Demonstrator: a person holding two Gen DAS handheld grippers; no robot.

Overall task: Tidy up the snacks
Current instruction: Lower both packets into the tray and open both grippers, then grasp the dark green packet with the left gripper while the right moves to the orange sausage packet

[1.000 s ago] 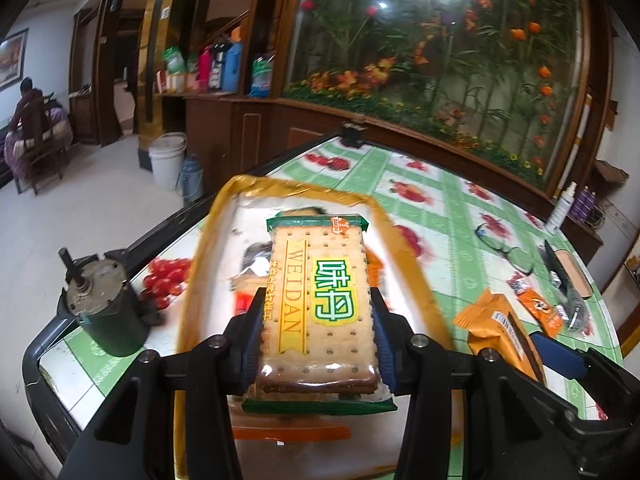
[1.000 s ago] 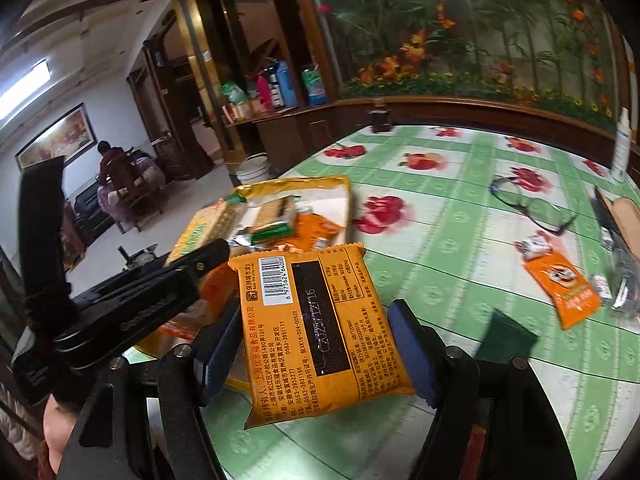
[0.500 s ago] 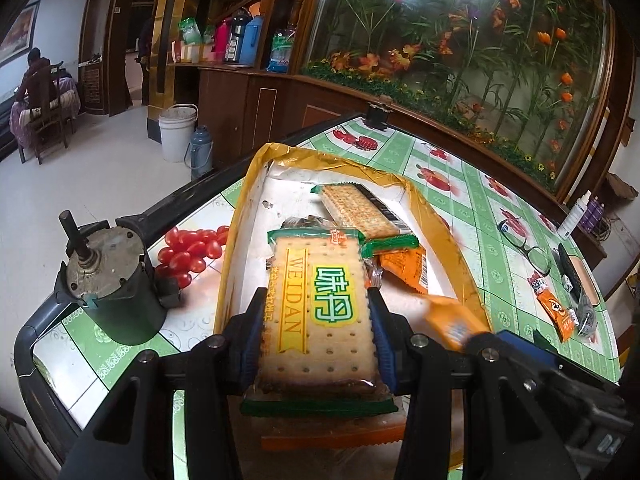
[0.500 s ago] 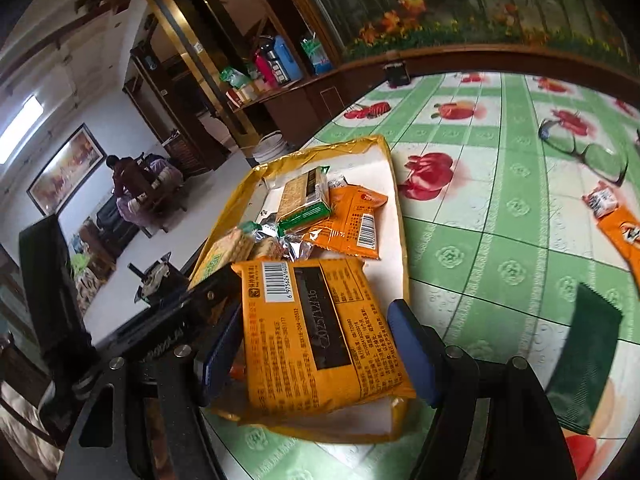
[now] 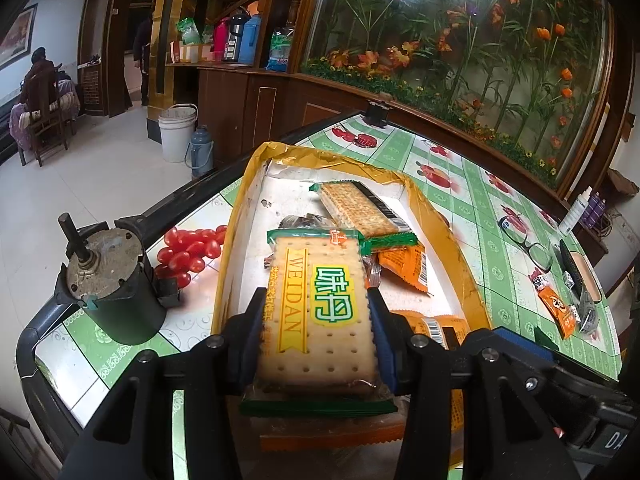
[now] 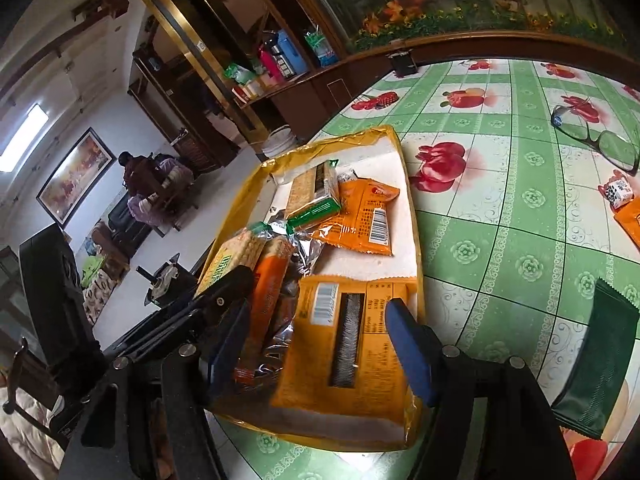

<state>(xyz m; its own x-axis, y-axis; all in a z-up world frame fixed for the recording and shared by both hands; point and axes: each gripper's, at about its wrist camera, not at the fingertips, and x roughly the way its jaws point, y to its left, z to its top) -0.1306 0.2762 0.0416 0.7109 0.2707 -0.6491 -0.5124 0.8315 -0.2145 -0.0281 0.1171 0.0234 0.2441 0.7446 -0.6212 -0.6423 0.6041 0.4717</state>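
Observation:
My left gripper is shut on a green-edged Weidan cracker pack, held just over the near end of the gold-rimmed tray. A second cracker pack and an orange packet lie further in. In the right wrist view, my right gripper hangs over the tray's near right corner. A large orange packet, blurred, lies in the tray between its jaws. The left pad stands apart from it; the right finger overlaps its edge.
A grey motor-like cylinder stands on the table's left corner beside the tray. Right of the tray lie glasses, a small orange sachet and a dark green packet. The table's black rim runs close on the left.
My right gripper came over the tray and sank; the large orange packet went from gripped above the table to lying in the tray. The left gripper kept its cracker pack almost still.

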